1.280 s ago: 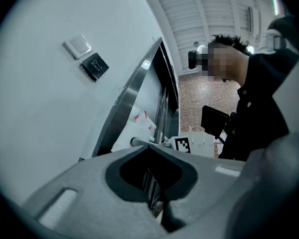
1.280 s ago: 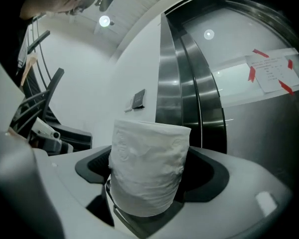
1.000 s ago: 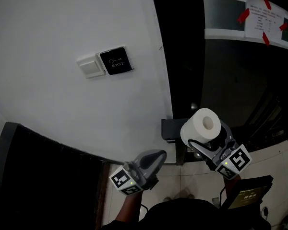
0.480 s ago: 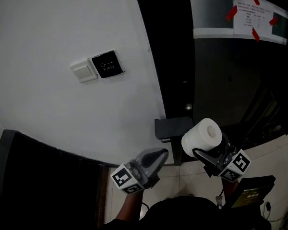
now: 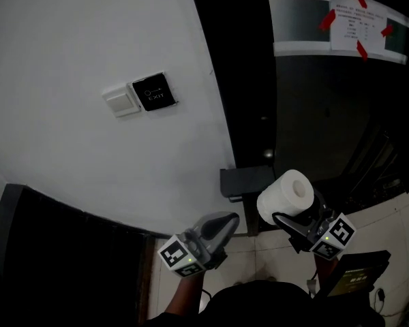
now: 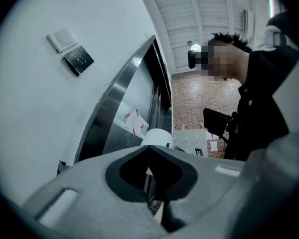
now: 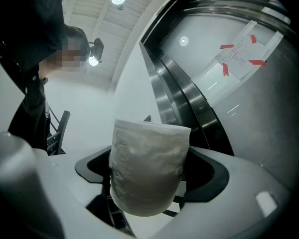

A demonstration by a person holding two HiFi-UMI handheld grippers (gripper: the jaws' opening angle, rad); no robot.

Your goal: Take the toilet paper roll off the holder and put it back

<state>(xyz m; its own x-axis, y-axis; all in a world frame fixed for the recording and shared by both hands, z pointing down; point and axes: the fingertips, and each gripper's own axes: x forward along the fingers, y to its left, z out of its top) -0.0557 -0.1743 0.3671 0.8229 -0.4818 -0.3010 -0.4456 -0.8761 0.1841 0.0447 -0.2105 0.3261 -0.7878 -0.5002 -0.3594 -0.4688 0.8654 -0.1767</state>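
A white toilet paper roll (image 5: 285, 196) is clamped in my right gripper (image 5: 294, 214), low in the head view, its hollow core facing up and right. In the right gripper view the roll (image 7: 147, 171) stands between the two grey jaws, which press on its sides. The dark holder (image 5: 244, 181) is fixed where the white wall meets the black door, just left of the roll and apart from it. My left gripper (image 5: 223, 222) hangs below the holder, shut with nothing in it; in its own view the left gripper (image 6: 150, 151) has its jaws together, and the roll (image 6: 157, 136) shows beyond them.
A white wall (image 5: 88, 39) carries a light switch (image 5: 120, 101) and a black exit button (image 5: 153, 91). To the right is a black door (image 5: 313, 114) with a taped paper notice (image 5: 360, 27). A dark cabinet (image 5: 48, 251) stands at lower left, and a person (image 6: 254, 98) appears in the left gripper view.
Over the last second the right gripper carried the roll slightly down, away from the holder; in the last half second it barely moved. The left gripper stayed put.
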